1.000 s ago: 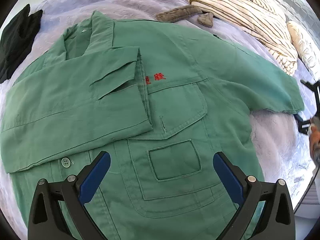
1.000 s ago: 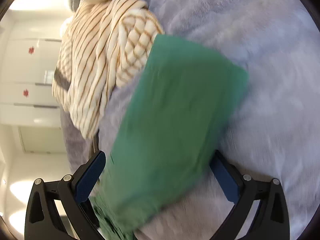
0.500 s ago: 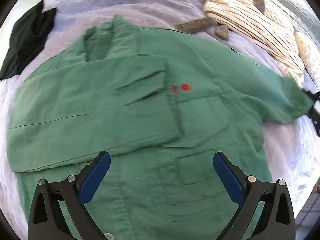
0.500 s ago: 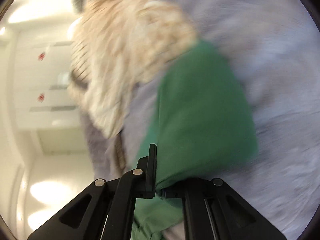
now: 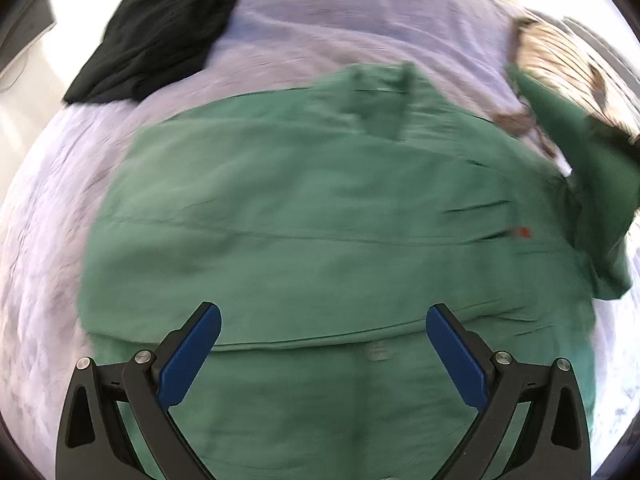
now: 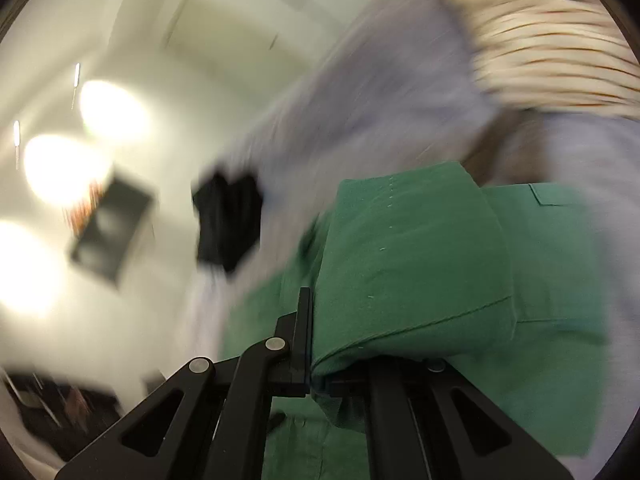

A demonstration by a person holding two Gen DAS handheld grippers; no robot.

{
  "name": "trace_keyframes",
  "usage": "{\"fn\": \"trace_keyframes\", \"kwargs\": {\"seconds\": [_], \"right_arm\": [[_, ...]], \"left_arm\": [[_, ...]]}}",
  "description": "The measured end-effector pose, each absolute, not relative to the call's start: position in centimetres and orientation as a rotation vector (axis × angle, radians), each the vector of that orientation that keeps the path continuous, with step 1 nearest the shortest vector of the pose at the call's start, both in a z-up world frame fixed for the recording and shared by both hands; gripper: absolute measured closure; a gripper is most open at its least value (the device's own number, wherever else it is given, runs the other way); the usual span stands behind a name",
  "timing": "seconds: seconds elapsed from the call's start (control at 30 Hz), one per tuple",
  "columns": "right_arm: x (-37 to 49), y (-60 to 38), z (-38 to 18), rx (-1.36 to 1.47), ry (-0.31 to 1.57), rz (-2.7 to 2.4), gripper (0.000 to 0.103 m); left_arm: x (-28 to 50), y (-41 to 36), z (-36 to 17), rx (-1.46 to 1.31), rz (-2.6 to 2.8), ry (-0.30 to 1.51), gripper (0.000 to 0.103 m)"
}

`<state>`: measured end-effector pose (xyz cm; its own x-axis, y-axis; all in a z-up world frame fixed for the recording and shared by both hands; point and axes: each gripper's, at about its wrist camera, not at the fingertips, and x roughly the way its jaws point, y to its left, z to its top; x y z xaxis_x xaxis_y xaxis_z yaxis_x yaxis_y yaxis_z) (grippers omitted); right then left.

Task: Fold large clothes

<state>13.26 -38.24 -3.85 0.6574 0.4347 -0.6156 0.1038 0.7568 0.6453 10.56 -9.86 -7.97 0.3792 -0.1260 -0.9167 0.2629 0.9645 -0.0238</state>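
A large green work shirt lies spread on a lilac bedspread, one sleeve folded across its chest. My left gripper hovers open above the shirt's lower front, blue pads wide apart, nothing between them. My right gripper is shut on the end of the shirt's other sleeve, which drapes lifted over its jaws. In the left wrist view that raised sleeve hangs at the right edge, above the shirt's body. The right wrist view is tilted and blurred.
A black garment lies at the far left of the bed. A cream striped garment is heaped at the far right, with a brown strip beside it. Past the bed's edge a dark box stands on the pale floor.
My right gripper closed on the sleeve end, then lifted and swung it toward the shirt's body while rolling. The left gripper slid across the shirt toward its folded side, still open.
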Motion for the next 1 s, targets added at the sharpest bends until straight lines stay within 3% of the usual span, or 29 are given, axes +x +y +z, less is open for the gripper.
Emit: {"fn": "trace_keyframes", "kwargs": {"seconds": [0.17, 0.3, 0.33, 0.37, 0.43, 0.47, 0.5, 0.53, 0.57, 0.8, 0.9, 0.97, 1.0], "right_arm": [[17.8, -27.5, -11.9, 0.600, 1.090, 0.246, 0.096], [17.6, -26.9, -16.7, 0.682, 1.210, 0.120, 0.090], [17.5, -27.2, -16.5, 0.724, 1.201, 0.118, 0.074], [17.0, -27.7, -16.1, 0.758, 1.192, 0.105, 0.052], [15.2, -28.8, -14.4, 0.813, 1.098, 0.037, 0.040], [15.1, -29.8, -13.8, 0.827, 1.059, -0.012, 0.043], [14.9, -30.4, -13.3, 0.838, 1.037, -0.060, 0.053], [15.0, -30.9, -13.1, 0.850, 1.025, -0.076, 0.092], [15.5, -30.9, -13.0, 0.857, 1.024, -0.080, 0.093], [20.0, -22.3, -10.5, 0.572, 1.048, 0.154, 0.093], [20.9, -18.7, -12.5, 0.478, 1.158, 0.224, 0.083], [20.8, -17.9, -14.0, 0.481, 1.240, 0.235, 0.057], [20.5, -17.8, -14.6, 0.508, 1.266, 0.250, 0.050]], "left_arm": [[11.1, -5.3, -9.4, 0.089, -0.185, 1.181, 0.000], [11.0, -3.1, -10.2, 0.071, -0.191, 1.200, 0.000], [11.0, -2.8, -10.3, 0.070, -0.195, 1.201, 0.000], [11.0, -2.6, -10.3, 0.067, -0.199, 1.203, 0.000], [11.0, -2.2, -10.2, 0.053, -0.210, 1.204, 0.000], [11.2, -2.0, -10.2, 0.049, -0.213, 1.203, 0.000], [11.3, -1.8, -10.1, 0.047, -0.215, 1.201, 0.000], [11.3, -1.4, -9.9, 0.045, -0.217, 1.198, 0.000], [11.3, -1.2, -9.8, 0.044, -0.216, 1.196, 0.000], [11.4, 1.8, -9.5, 0.031, -0.158, 1.188, 0.000], [11.4, 2.7, -9.6, 0.027, -0.133, 1.193, 0.000], [11.4, 2.8, -9.6, 0.023, -0.128, 1.195, 0.000], [11.5, 2.8, -9.5, 0.021, -0.131, 1.195, 0.000]]}}
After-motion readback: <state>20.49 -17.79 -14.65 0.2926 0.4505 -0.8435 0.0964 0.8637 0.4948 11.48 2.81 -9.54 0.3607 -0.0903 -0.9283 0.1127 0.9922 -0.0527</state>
